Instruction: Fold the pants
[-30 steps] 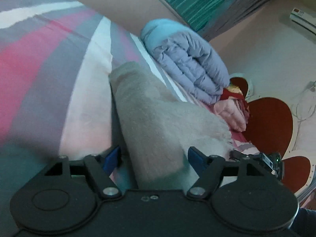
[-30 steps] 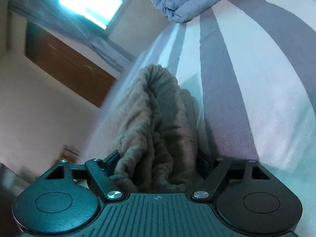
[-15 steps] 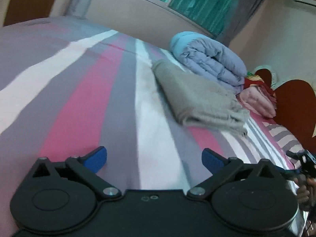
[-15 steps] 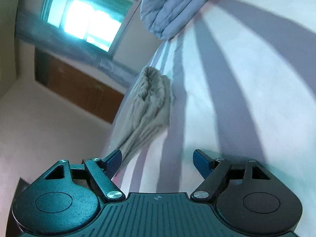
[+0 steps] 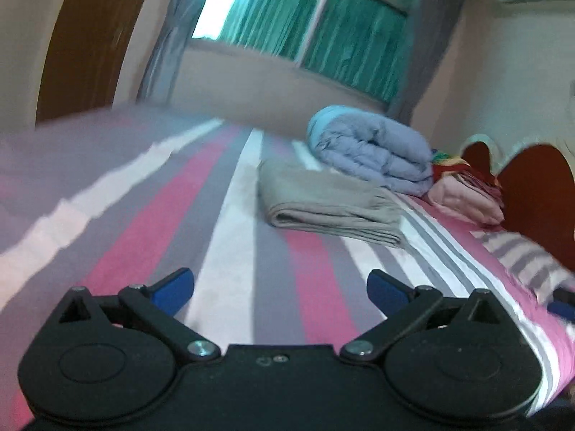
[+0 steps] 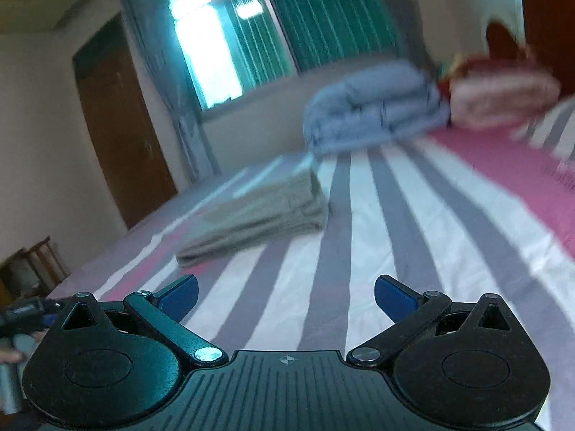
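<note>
The grey-beige pants (image 5: pixel 327 204) lie folded in a flat stack on the striped bed sheet (image 5: pixel 222 251), well ahead of my left gripper (image 5: pixel 280 289), which is open and empty. In the right wrist view the same folded pants (image 6: pixel 258 219) lie ahead and to the left of my right gripper (image 6: pixel 286 292), also open and empty. Both grippers are apart from the pants, above the sheet.
A rolled blue-grey quilt (image 5: pixel 370 154) lies behind the pants, also in the right wrist view (image 6: pixel 373 115). Pink folded bedding (image 5: pixel 463 197) sits by the red headboard (image 5: pixel 532 183). A window with green curtains (image 5: pixel 316 32) and a brown door (image 6: pixel 118 136) stand beyond the bed.
Both grippers let go of the pants and pulled back from them. The pants now lie folded on the bed, farther away in both views.
</note>
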Available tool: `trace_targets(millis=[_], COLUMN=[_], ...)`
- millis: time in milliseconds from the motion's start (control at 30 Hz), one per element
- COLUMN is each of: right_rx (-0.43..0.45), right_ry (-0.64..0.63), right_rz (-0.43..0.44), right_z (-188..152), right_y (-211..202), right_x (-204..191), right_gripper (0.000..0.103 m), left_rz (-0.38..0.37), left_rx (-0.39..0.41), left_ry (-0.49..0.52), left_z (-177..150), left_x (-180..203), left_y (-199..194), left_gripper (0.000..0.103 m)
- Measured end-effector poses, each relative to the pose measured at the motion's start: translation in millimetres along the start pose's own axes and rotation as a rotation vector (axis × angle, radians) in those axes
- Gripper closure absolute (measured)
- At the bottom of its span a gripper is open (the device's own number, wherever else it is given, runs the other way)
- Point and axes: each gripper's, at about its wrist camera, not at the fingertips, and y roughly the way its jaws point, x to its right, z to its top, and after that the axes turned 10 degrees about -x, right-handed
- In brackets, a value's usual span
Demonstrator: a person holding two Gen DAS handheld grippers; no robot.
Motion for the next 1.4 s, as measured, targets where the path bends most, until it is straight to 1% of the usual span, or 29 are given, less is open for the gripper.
trace_targets(millis=[67, 100, 133, 200, 300, 367, 467, 500, 567, 633, 700, 767, 833, 900, 967, 1067, 1200, 1400], right_rx=[0.023, 0.035, 0.042, 0.037, 0.035, 0.026, 0.057, 0.062, 0.067, 0.080, 0.094, 0.105, 0.086, 0.072, 0.048, 0.034, 0.039, 0.043], right_ry=[0.011, 0.019, 0.013, -0.014, -0.041, -0.088, -0.245, -0.282, -0.307, -0.306, -0.277, -0.246, -0.204, -0.173, -0.163, -0.148, -0.169, -0.216], right_rz=[0.006, 0.001, -0.014, -0.009, -0.026, -0.029, -0.074, -0.075, -0.063, -0.075, -0.091, -0.118, -0.139, -0.134, -0.130, -0.116, -0.115, -0.114], right_z=[-9, -14, -20, -27, -34, -40, -55, -60, -66, -68, -67, -62, -56, -57, -58, -58, -60, -63], right_y=[-11, -18, -27, -38, -52, -57, -69, -69, -68, -65, -62, -56, -46, -40, -35, -30, -31, -34], right_x=[-11, -16, -22, -34, -51, -63, -95, -105, -114, -118, -115, -110, -103, -98, -95, -91, -94, -98], right_gripper=[0.000, 0.000, 0.000, 0.000, 0.000, 0.000, 0.000, 0.000, 0.000, 0.000, 0.000, 0.000, 0.000, 0.000, 0.000, 0.000, 0.000, 0.000], left_rz=[0.039, 0.059, 0.055, 0.025, 0.045, 0.028, 0.021, 0.021, -0.002, -0.015, -0.015, -0.017, -0.016, 0.011, 0.010, 0.009, 0.012, 0.016], left_rx=[0.044, 0.065, 0.070, 0.070, 0.100, 0.111, 0.147, 0.151, 0.151, 0.151, 0.145, 0.126, 0.114, 0.105, 0.127, 0.118, 0.120, 0.120], left_ry=[0.062, 0.077, 0.070, 0.044, 0.048, 0.042, 0.102, 0.121, 0.149, 0.196, 0.215, 0.194, 0.162, 0.137, 0.147, 0.156, 0.154, 0.178], left_z=[-12, -16, -19, -28, -42, -47, -53, -52, -51, -47, -43, -45, -56, -60, -62, -63, -63, -64], left_x=[17, 24, 29, 35, 47, 57, 75, 81, 88, 97, 101, 101, 97, 98, 99, 99, 98, 100], left_y=[-21, -31, -40, -55, -75, -85, -96, -97, -95, -86, -75, -62, -54, -49, -52, -51, -53, -56], left_gripper=[0.006, 0.006, 0.006, 0.006, 0.006, 0.006, 0.006, 0.006, 0.006, 0.006, 0.006, 0.006, 0.006, 0.006, 0.006, 0.006, 0.006, 0.006])
